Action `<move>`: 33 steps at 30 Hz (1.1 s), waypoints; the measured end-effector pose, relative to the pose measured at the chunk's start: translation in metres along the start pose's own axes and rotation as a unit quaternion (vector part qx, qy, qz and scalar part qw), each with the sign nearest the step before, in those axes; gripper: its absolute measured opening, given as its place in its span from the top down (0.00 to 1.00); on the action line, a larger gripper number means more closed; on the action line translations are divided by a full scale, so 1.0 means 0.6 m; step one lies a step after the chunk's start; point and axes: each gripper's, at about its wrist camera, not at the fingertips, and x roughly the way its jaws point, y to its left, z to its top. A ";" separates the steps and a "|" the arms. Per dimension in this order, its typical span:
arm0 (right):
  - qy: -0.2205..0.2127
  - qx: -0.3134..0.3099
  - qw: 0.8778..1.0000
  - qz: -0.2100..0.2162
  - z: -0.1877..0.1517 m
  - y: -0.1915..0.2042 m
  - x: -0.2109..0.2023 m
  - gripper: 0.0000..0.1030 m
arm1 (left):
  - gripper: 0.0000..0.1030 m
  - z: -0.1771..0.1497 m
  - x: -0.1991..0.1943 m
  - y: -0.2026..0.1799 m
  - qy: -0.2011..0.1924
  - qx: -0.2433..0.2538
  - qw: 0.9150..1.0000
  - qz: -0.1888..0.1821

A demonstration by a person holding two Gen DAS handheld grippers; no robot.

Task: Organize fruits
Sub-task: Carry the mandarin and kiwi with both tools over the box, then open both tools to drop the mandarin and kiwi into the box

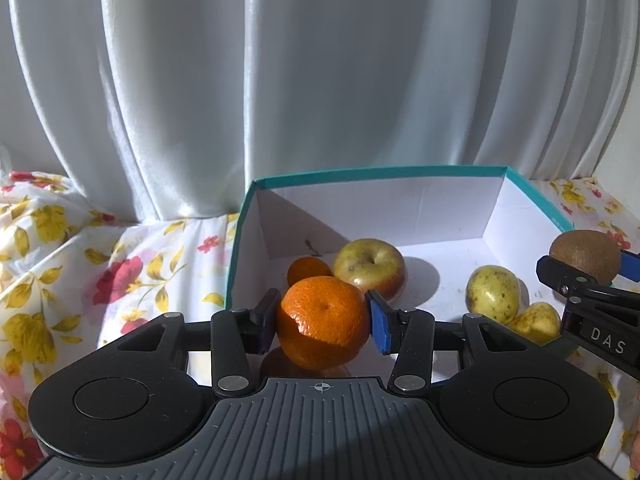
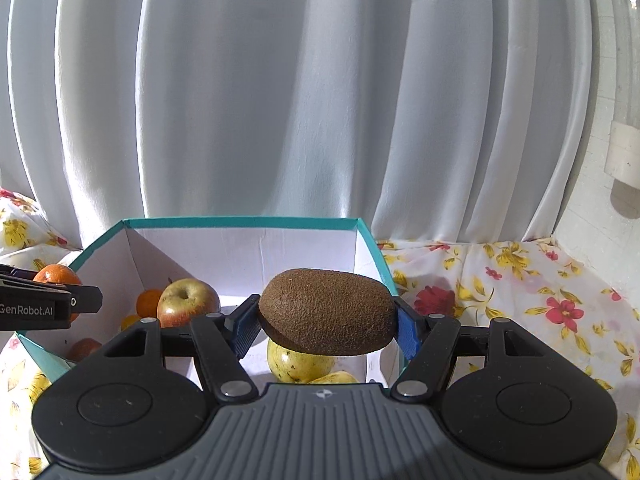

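Observation:
My left gripper [image 1: 322, 318] is shut on an orange mandarin [image 1: 322, 322] and holds it over the near left part of a teal box with a white inside [image 1: 376, 172]. My right gripper [image 2: 326, 326] is shut on a brown kiwi [image 2: 326, 310] above the box's right side [image 2: 240, 222]; the kiwi also shows in the left wrist view [image 1: 584, 254]. In the box lie a yellow-red apple [image 1: 370, 266], a small mandarin [image 1: 308, 270] and two yellow pears [image 1: 494, 294]. The right wrist view shows the apple [image 2: 186, 302] and a pear [image 2: 298, 364] under the kiwi.
The box sits on a floral cloth [image 1: 132, 272] that runs on both sides [image 2: 520, 292]. A white curtain [image 1: 320, 80] hangs right behind the box. A white wall with a fitting [image 2: 624, 168] stands at the far right.

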 end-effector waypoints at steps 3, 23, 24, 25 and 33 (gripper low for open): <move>0.004 -0.006 1.000 0.000 -0.003 0.003 0.008 0.34 | 0.51 -0.003 0.007 0.000 0.006 0.000 1.000 0.001; 0.024 -0.026 0.999 -0.004 -0.024 0.012 0.041 0.34 | 0.51 -0.013 0.039 0.004 0.033 -0.002 0.999 0.003; 0.025 -0.028 0.999 -0.005 -0.024 0.013 0.042 0.34 | 0.51 -0.013 0.041 0.005 0.034 -0.003 0.999 0.003; 0.025 -0.028 0.999 -0.005 -0.025 0.013 0.042 0.34 | 0.51 -0.013 0.042 0.005 0.035 -0.003 0.999 0.003; 0.026 -0.032 0.999 -0.007 -0.026 0.016 0.044 0.34 | 0.50 -0.016 0.045 0.004 0.037 0.000 0.999 0.000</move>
